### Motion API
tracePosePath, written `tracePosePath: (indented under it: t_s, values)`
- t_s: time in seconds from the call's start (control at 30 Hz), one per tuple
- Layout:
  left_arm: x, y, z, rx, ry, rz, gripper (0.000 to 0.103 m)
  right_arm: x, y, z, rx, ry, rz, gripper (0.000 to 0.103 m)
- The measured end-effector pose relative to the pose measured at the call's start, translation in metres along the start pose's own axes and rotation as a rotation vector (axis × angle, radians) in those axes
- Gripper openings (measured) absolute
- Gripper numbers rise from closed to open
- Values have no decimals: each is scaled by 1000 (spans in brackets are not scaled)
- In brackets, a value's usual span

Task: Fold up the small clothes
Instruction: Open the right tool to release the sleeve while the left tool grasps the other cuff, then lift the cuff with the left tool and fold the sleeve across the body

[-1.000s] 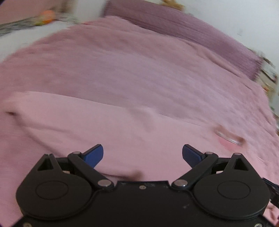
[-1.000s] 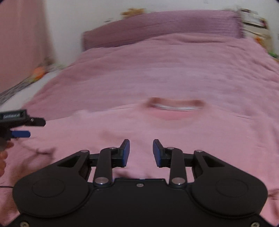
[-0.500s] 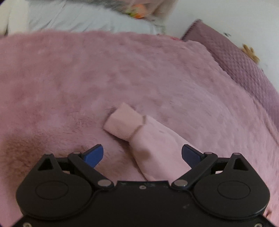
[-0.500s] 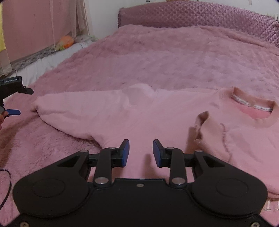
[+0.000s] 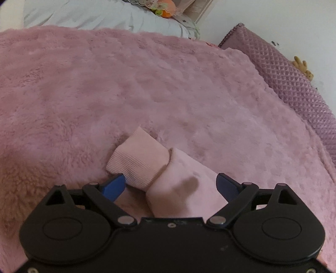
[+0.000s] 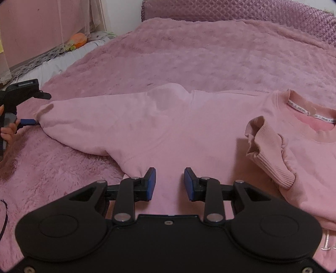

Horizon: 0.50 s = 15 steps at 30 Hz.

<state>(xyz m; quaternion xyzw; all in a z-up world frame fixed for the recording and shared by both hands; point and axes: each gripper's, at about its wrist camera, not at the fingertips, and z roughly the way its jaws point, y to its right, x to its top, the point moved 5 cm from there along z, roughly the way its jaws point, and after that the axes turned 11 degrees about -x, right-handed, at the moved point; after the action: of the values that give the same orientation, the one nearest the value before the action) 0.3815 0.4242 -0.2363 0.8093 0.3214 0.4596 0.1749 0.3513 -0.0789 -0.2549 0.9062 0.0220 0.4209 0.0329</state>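
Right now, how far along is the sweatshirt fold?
Early. Done: one sleeve already lies folded over the sweatshirt chest. In hand: the left tool is closing around the outstretched sleeve's cuff, not yet pinching; the right tool hovers open near the armpit. Left: this sleeve, then the body fold.

**Soft cloth all round, hard matt plastic in my hands**

My left gripper (image 5: pixel 171 184) is matt black plastic with dull silver metal pivot pins; its fingers (image 5: pixel 114 187) wear smooth blue pads. My right gripper (image 6: pixel 169 184) has the same finish. The pink sweatshirt (image 6: pixel 168 130) is soft, smooth-faced knit cloth, matt, and its cuff (image 5: pixel 137 161) is finely ribbed. Under it the pink blanket (image 5: pixel 147 84) is deep, shaggy plush, rough-looking. At the far side the purple headboard (image 6: pixel 252 10) is quilted in small diamonds with a faint sheen. The white bedding (image 5: pixel 94 14) at far left looks smooth.
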Motion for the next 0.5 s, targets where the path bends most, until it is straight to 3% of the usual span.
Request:
tracePosePath:
  t_s: [0.03, 0.13, 0.2, 0.4, 0.5]
  values:
    - [0, -2, 2, 5, 1, -10, 89, 0, 1, 0, 2, -1, 0, 31]
    - [-1, -14, 9, 16, -21, -91, 21, 1, 2, 1, 1, -5, 0, 31]
    - [-3, -21, 11, -18, -33, -154, 21, 1, 3, 2, -2, -8, 0, 31]
    - [-8, -20, 2, -27, -17, -135, 19, -1, 2, 1, -5, -9, 4, 32]
    - [-8, -12, -9, -69, 12, -125, 14, 0, 3, 1, -10, -9, 7, 32]
